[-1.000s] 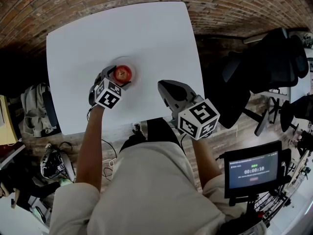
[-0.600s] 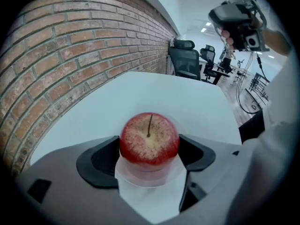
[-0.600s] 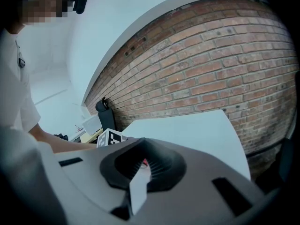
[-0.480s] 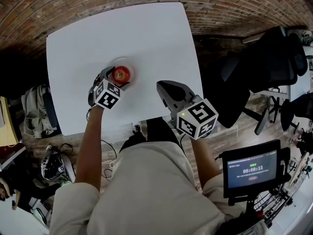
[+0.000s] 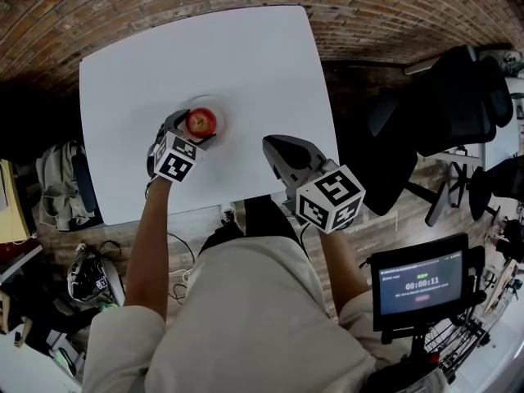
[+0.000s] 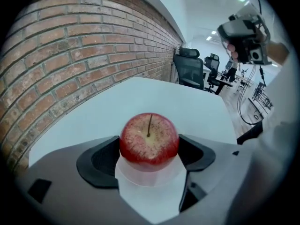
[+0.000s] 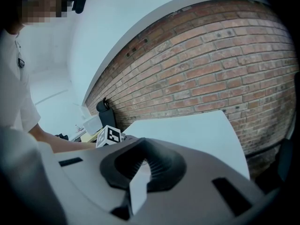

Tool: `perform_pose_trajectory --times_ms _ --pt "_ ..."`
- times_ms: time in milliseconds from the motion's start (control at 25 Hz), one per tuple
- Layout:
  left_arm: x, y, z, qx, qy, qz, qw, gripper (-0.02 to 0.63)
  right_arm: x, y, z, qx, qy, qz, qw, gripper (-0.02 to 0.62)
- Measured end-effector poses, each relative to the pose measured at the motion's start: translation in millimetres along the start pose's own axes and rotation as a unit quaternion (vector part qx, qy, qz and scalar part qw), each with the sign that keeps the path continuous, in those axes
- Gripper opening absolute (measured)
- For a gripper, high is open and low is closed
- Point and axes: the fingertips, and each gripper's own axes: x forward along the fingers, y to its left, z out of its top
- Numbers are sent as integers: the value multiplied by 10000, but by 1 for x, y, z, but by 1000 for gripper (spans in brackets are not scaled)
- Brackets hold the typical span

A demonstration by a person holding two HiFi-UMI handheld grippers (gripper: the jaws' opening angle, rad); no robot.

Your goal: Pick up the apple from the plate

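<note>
While the left hand-held gripper (image 6: 149, 150) is clamping the small red apple (image 6: 149, 139), the right hand-held gripper (image 7: 139, 172) is hanging empty off to the side.

Left jaws are pressing against both sides of the apple, its stem pointing up. It's sitting right over the round white plate (image 6: 151, 176) near the middle of the white square tabletop (image 5: 237, 56). Honestly can't tell if it's resting on the plate or just clear of it. Right jaws are sitting closed down to a thin sliver with nothing between them, hovering by the tabletop's near edge, well apart from the plate. Beyond the far side a red brick wall (image 6: 70, 55) is running along, and a black office chair (image 5: 458, 105) is standing off to the right.
</note>
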Motion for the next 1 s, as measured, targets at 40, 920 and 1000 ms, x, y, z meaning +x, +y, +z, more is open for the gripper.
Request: perform_pose_trajectory --times_ms 40,920,1000 --pt "-2 1 2 -13 -31 9 10000 393 0 1 0 -3 -6 4 10000 0" --pt "-68 13 36 -301 -795 327 9958 392 4 22 30 -327 -278 106 9990 0" --pt "-76 13 43 -313 -874 342 9951 392 3 24 34 -367 -305 117 9988 0"
